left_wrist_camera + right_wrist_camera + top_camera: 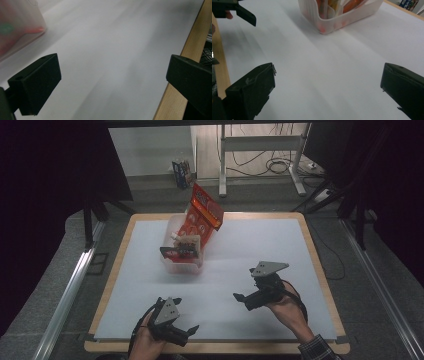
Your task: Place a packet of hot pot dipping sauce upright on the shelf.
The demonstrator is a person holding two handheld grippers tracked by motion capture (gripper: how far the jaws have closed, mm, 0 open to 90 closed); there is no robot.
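Observation:
A translucent white bin (182,261) stands left of the table's middle, holding several snack packets. A red packet (205,212) sticks up out of its far end. My left gripper (185,315) is at the front left edge, open and holding nothing. My right gripper (243,301) hovers front right of the bin, also open and holding nothing. In the left gripper view the gripper (112,66) has its jaws wide apart over bare white surface, with the blurred bin (17,27) at upper left. In the right gripper view the gripper (329,72) faces the bin (337,17), well short of it.
The table (260,245) has a white top with a wooden rim (180,67). In the right gripper view the left gripper's jaw (239,11) shows at top left. Beyond the table are a desk frame (260,155), cables on the floor and a small box (181,172).

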